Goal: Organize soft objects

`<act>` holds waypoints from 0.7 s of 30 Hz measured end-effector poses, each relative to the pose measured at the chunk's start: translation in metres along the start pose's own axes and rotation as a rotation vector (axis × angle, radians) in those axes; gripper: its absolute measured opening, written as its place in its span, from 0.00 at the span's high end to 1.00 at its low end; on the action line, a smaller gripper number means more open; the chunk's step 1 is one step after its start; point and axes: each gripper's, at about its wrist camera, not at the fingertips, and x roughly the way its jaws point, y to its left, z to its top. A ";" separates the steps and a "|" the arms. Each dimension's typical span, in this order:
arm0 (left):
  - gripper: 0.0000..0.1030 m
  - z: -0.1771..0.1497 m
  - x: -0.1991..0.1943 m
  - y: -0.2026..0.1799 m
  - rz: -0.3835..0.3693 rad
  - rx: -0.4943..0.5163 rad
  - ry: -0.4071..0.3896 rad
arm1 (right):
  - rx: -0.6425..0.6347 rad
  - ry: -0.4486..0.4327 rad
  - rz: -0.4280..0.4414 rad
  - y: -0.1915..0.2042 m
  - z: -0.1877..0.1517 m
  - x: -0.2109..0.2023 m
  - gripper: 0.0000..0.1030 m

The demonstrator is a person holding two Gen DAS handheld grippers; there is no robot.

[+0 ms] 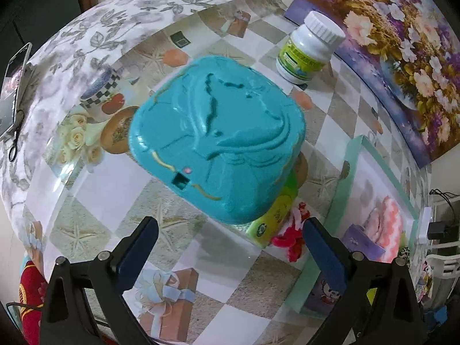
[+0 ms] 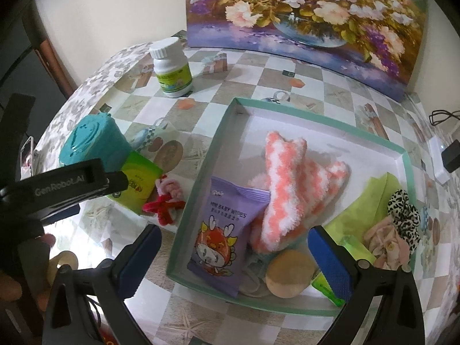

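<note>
A green-rimmed white tray (image 2: 401, 155) holds pink-and-white fuzzy socks (image 2: 284, 184), a purple baby wipes pack (image 2: 221, 235), a round tan sponge (image 2: 289, 273), a green cloth (image 2: 371, 201) and a leopard scrunchie (image 2: 402, 212). Left of the tray lie a red-and-pink pipe-cleaner toy (image 2: 165, 201), a green packet (image 2: 139, 182) and a teal plastic box (image 2: 92, 143). My right gripper (image 2: 234, 261) is open above the tray's near side. My left gripper (image 1: 230, 247) is open just in front of the teal box (image 1: 218, 143), with the toy (image 1: 290, 235) by its right finger.
A white pill bottle (image 2: 172, 67) stands at the back of the checkered table. A flower painting (image 2: 310, 14) leans on the wall. A phone (image 1: 14, 86) and scissors (image 1: 15, 135) lie at the table's left edge. A charger (image 2: 452, 155) sits to the right.
</note>
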 end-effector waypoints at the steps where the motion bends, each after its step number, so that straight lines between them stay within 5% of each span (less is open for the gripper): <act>1: 0.11 0.000 0.002 -0.001 -0.008 0.001 0.005 | 0.001 -0.001 0.001 0.000 0.000 0.000 0.00; 15: 0.61 0.004 0.024 0.000 -0.142 -0.075 0.035 | -0.001 -0.010 0.003 -0.001 0.002 -0.002 0.00; 21: 0.66 0.001 0.017 0.003 -0.138 -0.073 0.026 | -0.005 -0.012 0.000 0.000 0.002 -0.001 0.00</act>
